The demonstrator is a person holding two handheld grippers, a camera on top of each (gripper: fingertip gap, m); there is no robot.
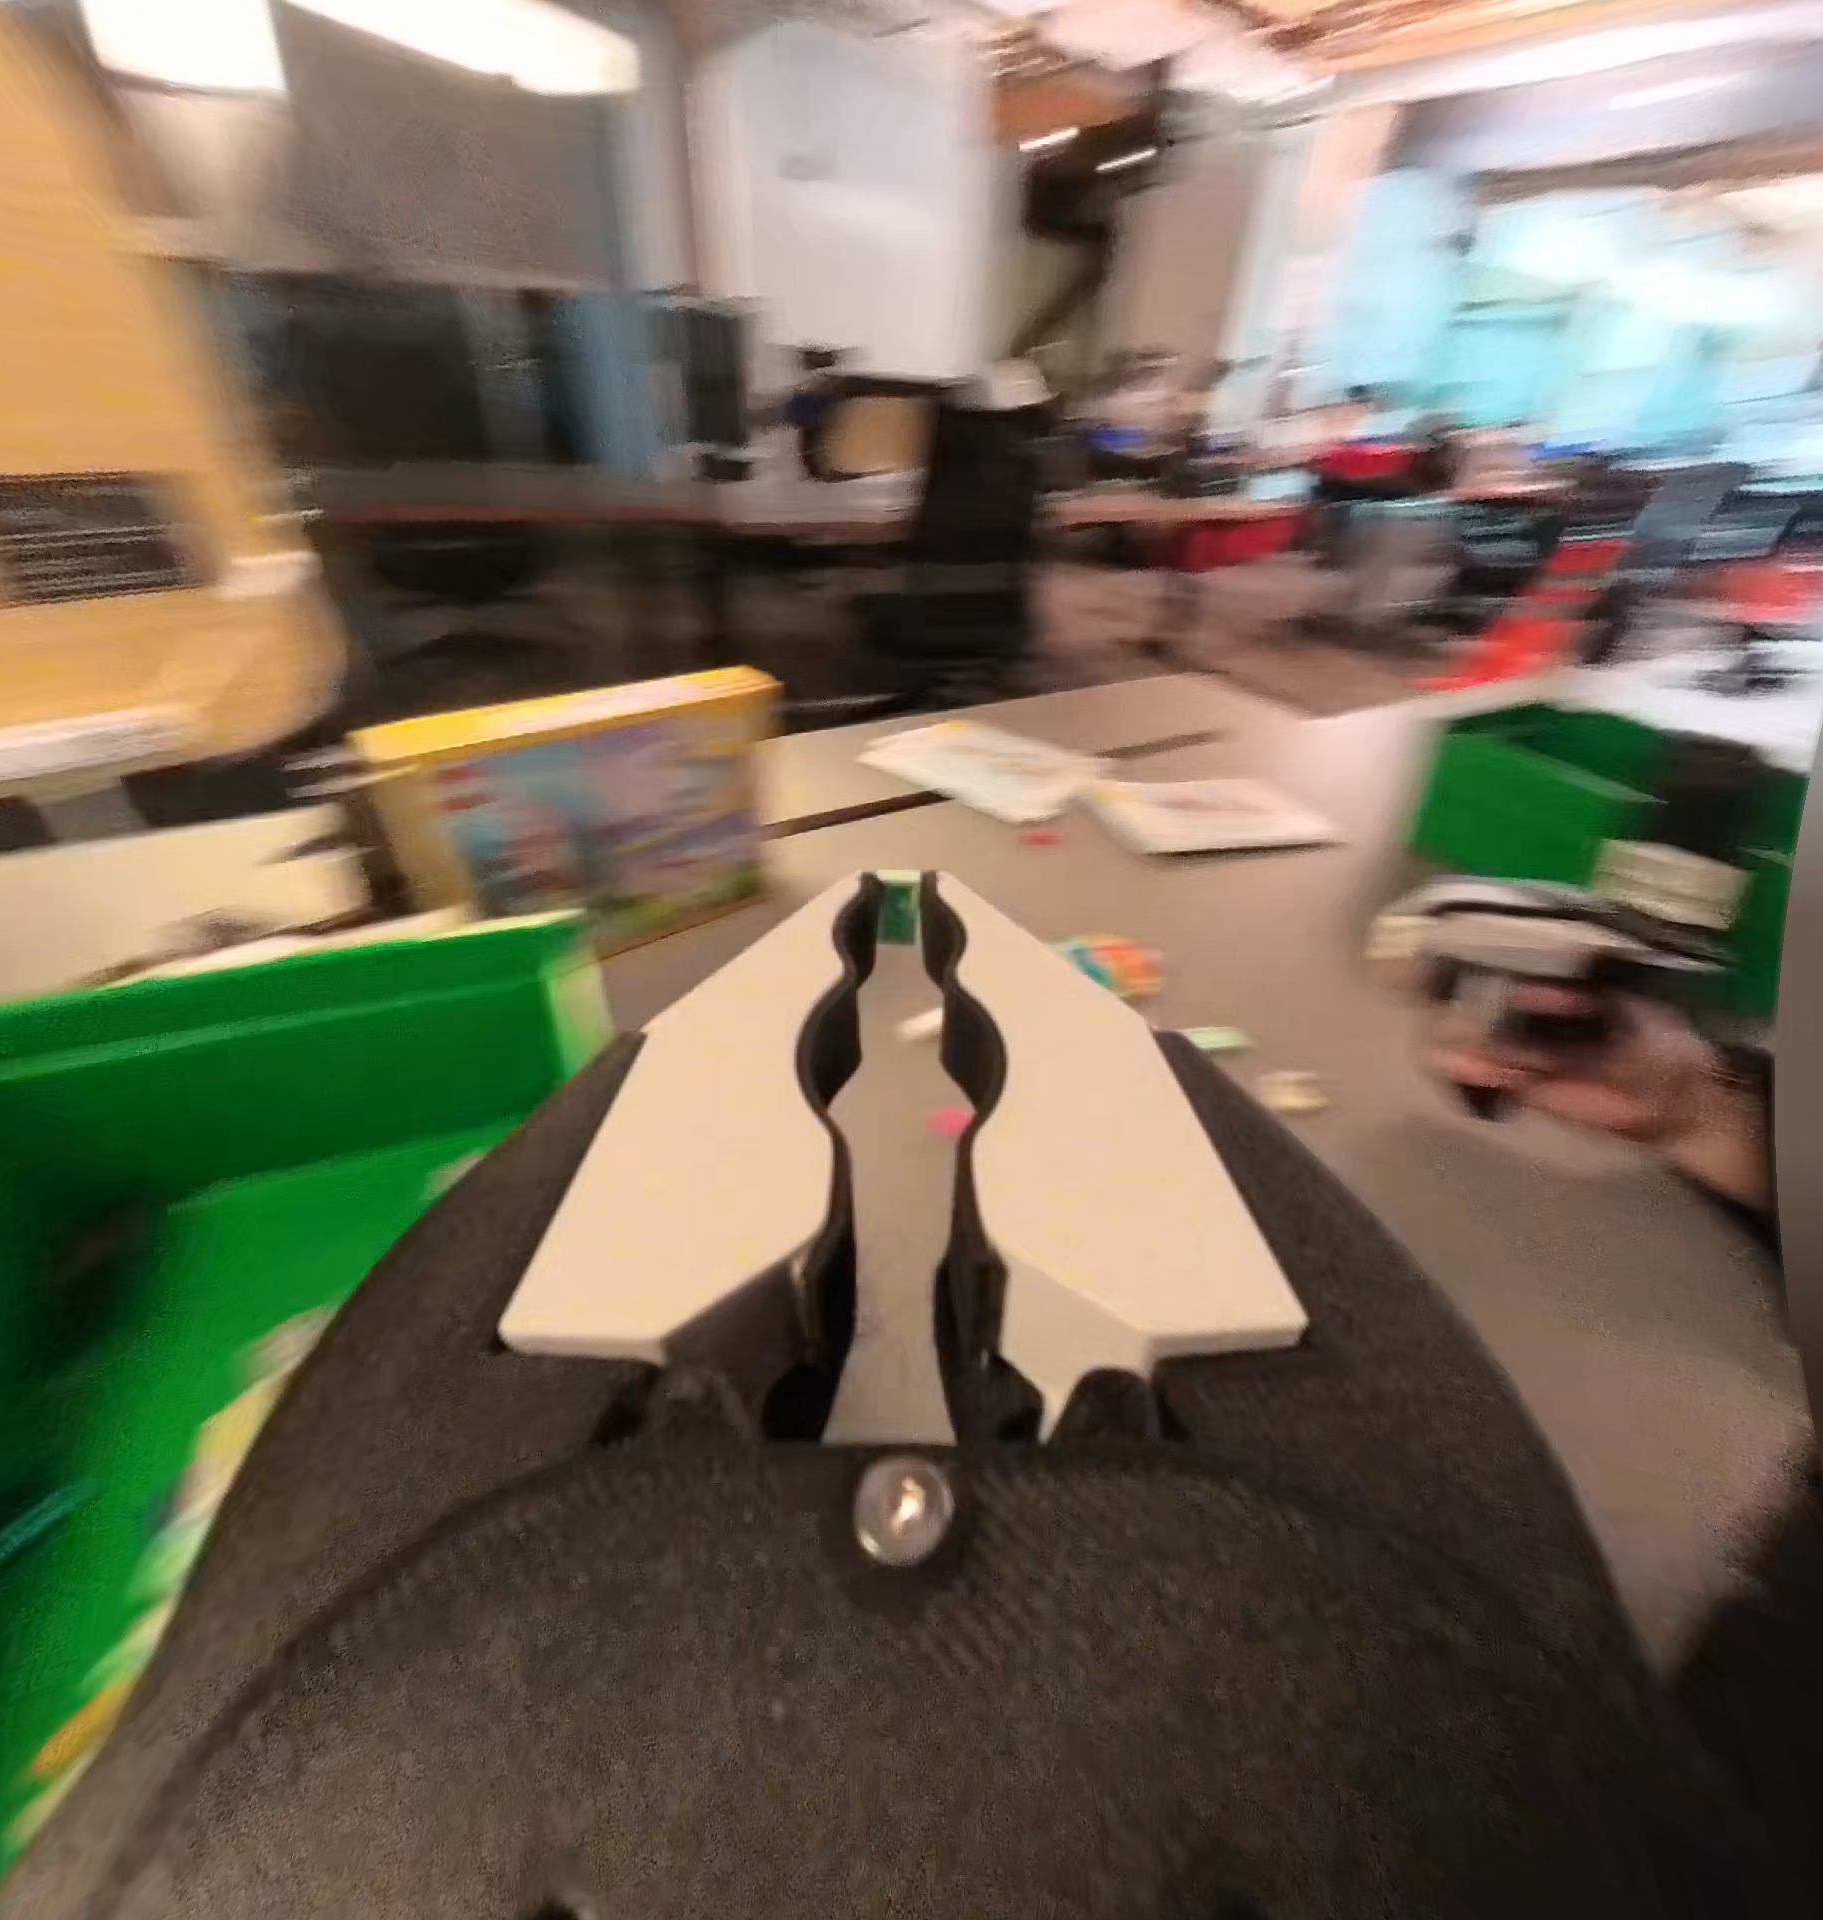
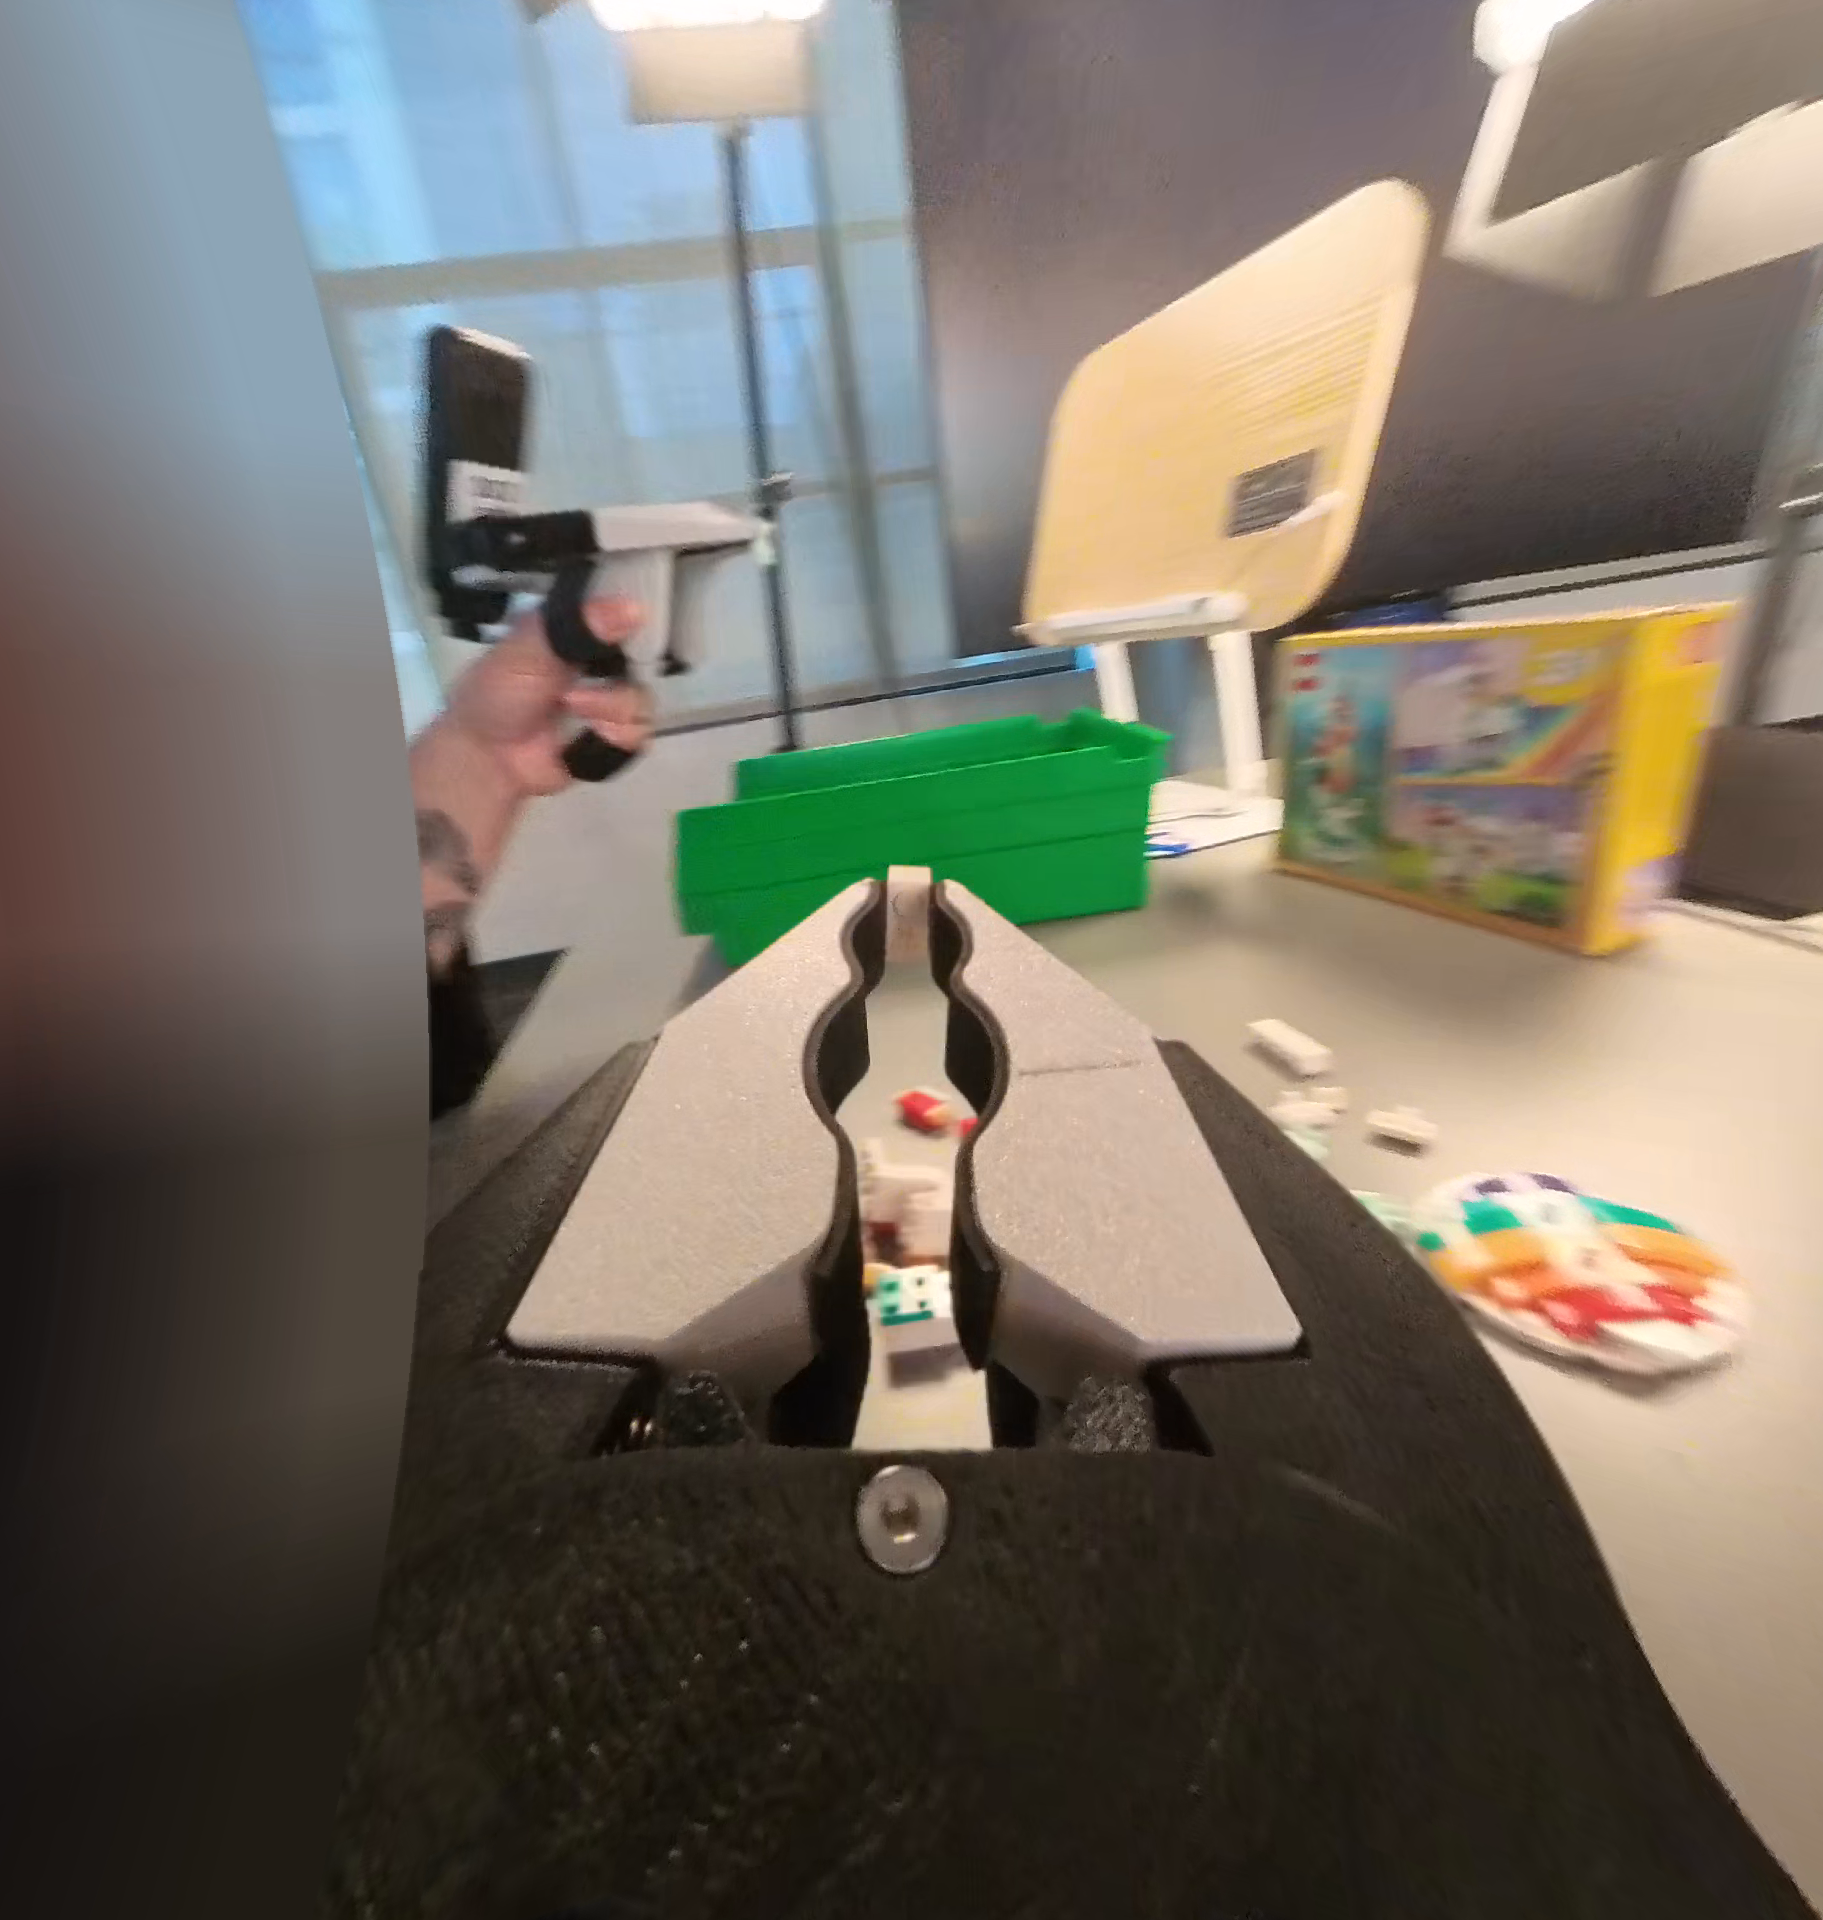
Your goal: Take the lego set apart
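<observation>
My left gripper (image 1: 896, 896) is shut on a small green lego piece (image 1: 896, 920) at its fingertips and is held up off the table. In the right wrist view it shows high at the left (image 2: 753, 538), in a person's hand. My right gripper (image 2: 909, 896) is shut on a small white lego piece (image 2: 909, 920) above the grey table (image 2: 1302, 956). Below it lie a small white and green lego build (image 2: 907, 1299), a red piece (image 2: 922, 1107), loose white bricks (image 2: 1291, 1044) and a round rainbow-coloured lego plate (image 2: 1582, 1283).
A green bin (image 2: 917, 831) stands behind the pieces and close on my left in the left wrist view (image 1: 263, 1039). A yellow lego box (image 2: 1489, 769) stands at the back right. Booklets (image 1: 1094, 779) and a second green bin (image 1: 1509, 790) lie farther off. The views are motion-blurred. There is about 25 cm between the tips of the two grippers.
</observation>
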